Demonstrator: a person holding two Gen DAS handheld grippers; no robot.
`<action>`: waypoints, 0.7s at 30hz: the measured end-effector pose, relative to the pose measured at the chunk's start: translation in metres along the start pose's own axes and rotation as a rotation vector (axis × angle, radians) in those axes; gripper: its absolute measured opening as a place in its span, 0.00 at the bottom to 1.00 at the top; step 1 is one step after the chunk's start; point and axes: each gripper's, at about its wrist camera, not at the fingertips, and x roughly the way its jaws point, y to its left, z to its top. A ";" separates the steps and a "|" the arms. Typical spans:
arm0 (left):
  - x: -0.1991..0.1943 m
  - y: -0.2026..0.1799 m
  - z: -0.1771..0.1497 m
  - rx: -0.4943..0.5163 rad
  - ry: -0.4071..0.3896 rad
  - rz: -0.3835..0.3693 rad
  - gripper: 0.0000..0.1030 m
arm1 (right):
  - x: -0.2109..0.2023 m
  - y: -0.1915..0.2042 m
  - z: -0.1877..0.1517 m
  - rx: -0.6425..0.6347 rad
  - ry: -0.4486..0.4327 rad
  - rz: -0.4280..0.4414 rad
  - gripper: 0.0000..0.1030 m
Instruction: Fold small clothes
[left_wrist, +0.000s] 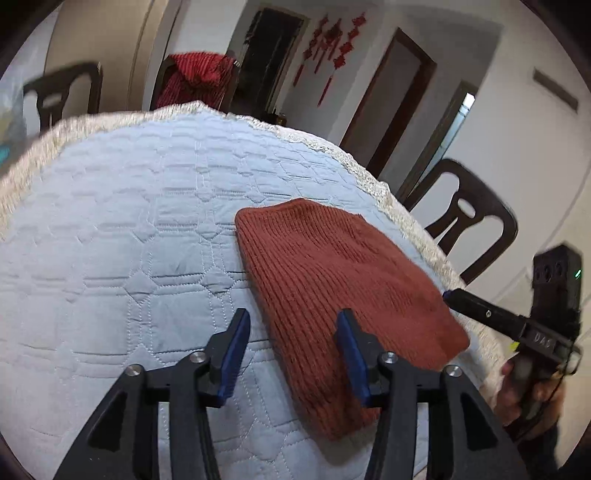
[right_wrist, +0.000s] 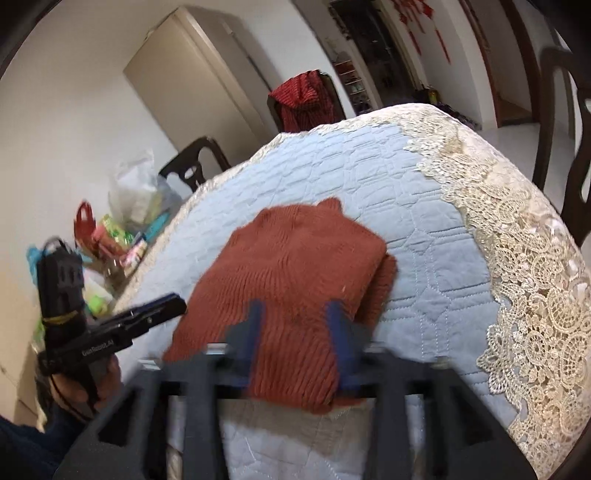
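- Left wrist view shows the table (left_wrist: 110, 221), under a quilted blue cover with a lace border, mostly bare to the left of the garment; that is the widest room for moving. Its far and right edges curve away close behind the garment.
- Chairs (left_wrist: 465, 225) stand just past the right edge, and clutter (right_wrist: 122, 236) is piled at the table's far left end, so I judge wide sweeps there risky.
- Rust-red knitted garment (left_wrist: 343, 295) lies on the cover near the table's right edge, already doubled into a compact stack; layered edges show at its right side in the right wrist view. Folding looks largely done; at most one more fold or a tidy-up seems left.
- Left tongs (left_wrist: 295, 354) hover with jaws wide, one finger over the garment's near-left edge, gripping nothing.
- Right tongs (right_wrist: 295, 332) are blurred, jaws apart, straddling the garment's near edge; whether they touch it I cannot tell.
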 end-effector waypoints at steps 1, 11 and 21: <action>0.004 0.003 0.001 -0.017 0.011 -0.010 0.51 | 0.001 -0.005 0.002 0.024 -0.004 0.000 0.53; 0.028 0.018 0.006 -0.126 0.068 -0.096 0.59 | 0.032 -0.041 0.009 0.179 0.085 0.043 0.53; 0.040 0.016 0.008 -0.116 0.073 -0.116 0.62 | 0.043 -0.053 0.022 0.228 0.057 0.059 0.53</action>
